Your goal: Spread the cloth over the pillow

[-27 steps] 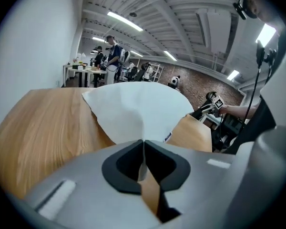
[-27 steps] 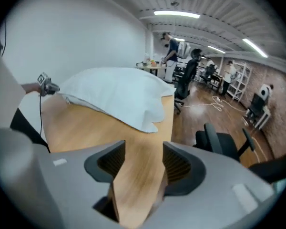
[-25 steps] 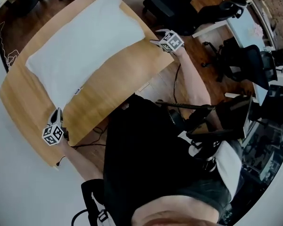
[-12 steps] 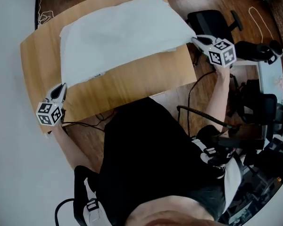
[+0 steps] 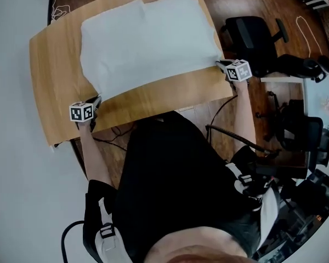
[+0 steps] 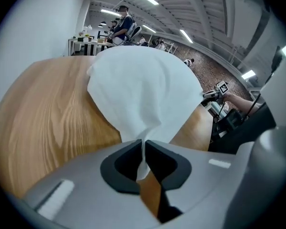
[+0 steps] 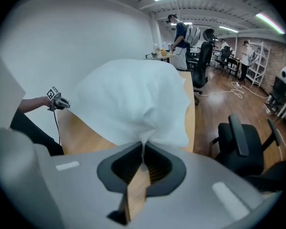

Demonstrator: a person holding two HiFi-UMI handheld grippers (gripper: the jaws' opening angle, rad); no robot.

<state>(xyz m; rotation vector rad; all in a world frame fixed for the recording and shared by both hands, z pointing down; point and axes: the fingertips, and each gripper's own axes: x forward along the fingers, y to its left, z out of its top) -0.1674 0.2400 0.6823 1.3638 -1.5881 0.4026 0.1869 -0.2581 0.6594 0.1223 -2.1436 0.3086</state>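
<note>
**Cloth stretched between both grippers, lying over the table top**

Edges and room: the cloth (image 5: 148, 43) covers most of the far half of the table (image 5: 55, 92). Its right side runs close to the table's right edge. A bare wooden strip stays open along the near edge and down the left side. An office chair (image 5: 252, 34) stands on the floor just beyond the right corner.

The left gripper (image 5: 97, 99) sits over the near left part of the table, its fingers (image 6: 124, 161) pressed together on a cloth corner. The right gripper (image 5: 220, 65) is at the near right corner, its fingers (image 7: 119, 168) likewise pinching cloth.

Change from half a second ago: both grippers have drawn inward. The left one was out past the table's side and is now over the wood.

Materials: thin white fabric, softly creased, bunched into folds at each pinch. The table is light wood with visible grain and rounded corners. I cannot tell the pillow apart beneath the cloth.
</note>
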